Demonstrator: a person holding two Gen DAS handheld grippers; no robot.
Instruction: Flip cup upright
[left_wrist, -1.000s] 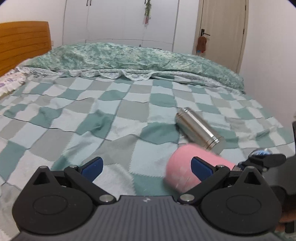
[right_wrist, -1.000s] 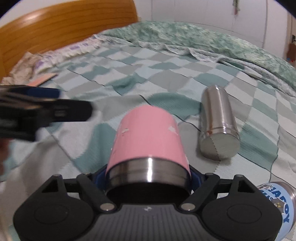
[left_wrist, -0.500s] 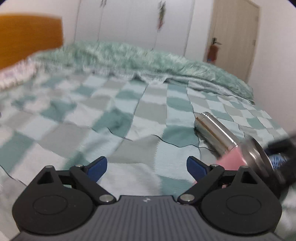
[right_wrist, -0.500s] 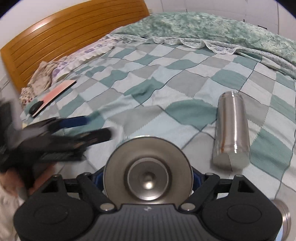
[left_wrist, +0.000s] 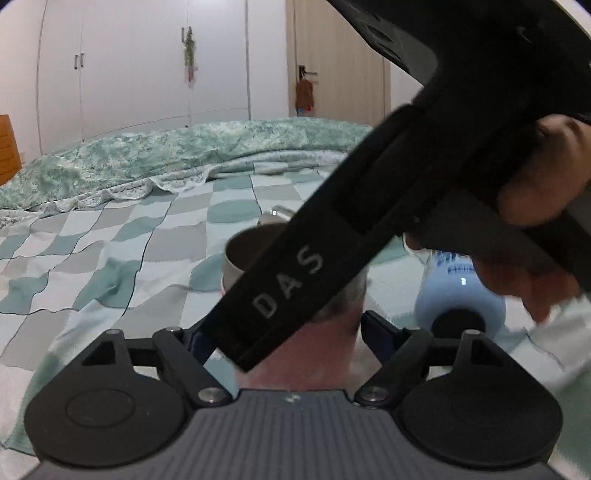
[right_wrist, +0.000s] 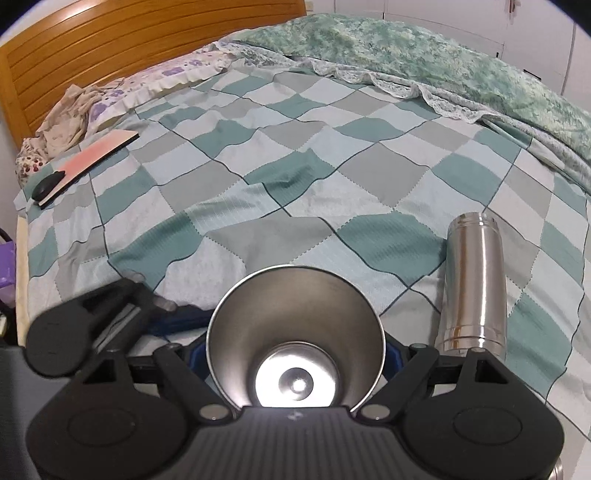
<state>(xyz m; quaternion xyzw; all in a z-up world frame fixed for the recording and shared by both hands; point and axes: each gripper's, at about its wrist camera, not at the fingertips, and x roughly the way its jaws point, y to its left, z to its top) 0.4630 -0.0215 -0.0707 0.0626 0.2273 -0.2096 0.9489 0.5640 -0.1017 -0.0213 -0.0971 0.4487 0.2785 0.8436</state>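
Right hand-held gripper (right_wrist: 295, 354) is clamped on the pink cup (right_wrist: 295, 332), steel mouth facing the camera. Left hand-held gripper (left_wrist: 284, 332) spreads wide around its pink body, above the checkered bed (right_wrist: 258, 166).

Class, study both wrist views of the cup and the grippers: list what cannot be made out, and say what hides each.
1. Left wrist view: most of the pink cup, crossed by the right gripper's black body.
2. Same view: the blue bottle, blurred, its label unreadable.
3. Right wrist view: whether the cup touches the bed; the right gripper hides it.
4. Same view: the left gripper, blurred.
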